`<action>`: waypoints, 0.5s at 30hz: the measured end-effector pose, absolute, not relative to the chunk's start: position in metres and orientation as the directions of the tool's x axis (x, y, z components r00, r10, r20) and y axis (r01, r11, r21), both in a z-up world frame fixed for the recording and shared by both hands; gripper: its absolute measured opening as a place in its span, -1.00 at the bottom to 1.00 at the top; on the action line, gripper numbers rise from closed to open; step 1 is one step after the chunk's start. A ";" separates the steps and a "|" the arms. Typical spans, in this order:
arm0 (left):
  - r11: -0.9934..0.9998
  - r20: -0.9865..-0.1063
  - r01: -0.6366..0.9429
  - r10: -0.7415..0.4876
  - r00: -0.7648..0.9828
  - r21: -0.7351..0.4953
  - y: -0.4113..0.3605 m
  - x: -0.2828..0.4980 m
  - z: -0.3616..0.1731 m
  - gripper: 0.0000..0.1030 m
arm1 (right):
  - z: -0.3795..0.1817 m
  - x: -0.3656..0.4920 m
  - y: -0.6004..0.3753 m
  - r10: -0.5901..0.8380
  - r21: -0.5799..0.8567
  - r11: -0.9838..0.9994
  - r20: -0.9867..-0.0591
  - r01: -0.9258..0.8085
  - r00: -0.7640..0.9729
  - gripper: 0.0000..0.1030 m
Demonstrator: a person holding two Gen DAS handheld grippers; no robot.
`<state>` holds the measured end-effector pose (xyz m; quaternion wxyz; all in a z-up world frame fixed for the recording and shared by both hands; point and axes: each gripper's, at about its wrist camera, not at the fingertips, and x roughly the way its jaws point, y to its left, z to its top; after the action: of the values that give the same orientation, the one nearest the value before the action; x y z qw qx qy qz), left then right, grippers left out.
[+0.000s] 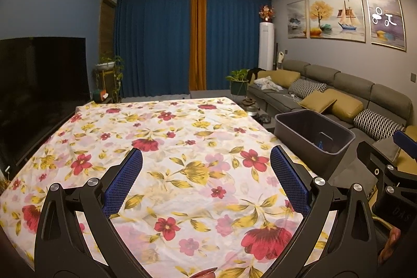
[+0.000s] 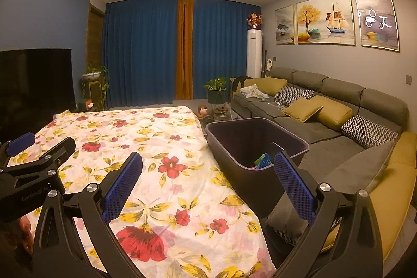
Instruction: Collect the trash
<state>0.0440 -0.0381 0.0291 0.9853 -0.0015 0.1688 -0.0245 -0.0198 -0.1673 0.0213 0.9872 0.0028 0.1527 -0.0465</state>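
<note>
A dark grey bin (image 2: 234,160) stands just off the right edge of the table with the floral cloth (image 2: 156,147); it also shows in the left wrist view (image 1: 299,137). Colourful trash pieces (image 2: 262,161) lie in its bottom. My left gripper (image 1: 206,163) is open and empty above the cloth. My right gripper (image 2: 208,166) is open and empty, over the table's right edge next to the bin. Each gripper shows at the edge of the other's view. No loose trash shows on the cloth.
A grey sofa (image 2: 338,127) with yellow and patterned cushions runs along the right wall. A dark TV (image 1: 39,90) stands left of the table. Potted plants (image 2: 216,90) and a white standing unit (image 2: 254,54) are by the blue curtains.
</note>
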 end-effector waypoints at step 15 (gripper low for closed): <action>0.999 -0.333 0.051 -0.052 0.941 -0.013 -0.039 0.044 0.029 0.88 | 0.021 -0.019 -0.167 -0.091 -0.007 0.996 -0.302 0.093 0.949 0.89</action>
<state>0.0438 -0.0387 0.0293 0.9852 -0.0020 0.1693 -0.0263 -0.0195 -0.1674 0.0213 0.9871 0.0036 0.1530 -0.0468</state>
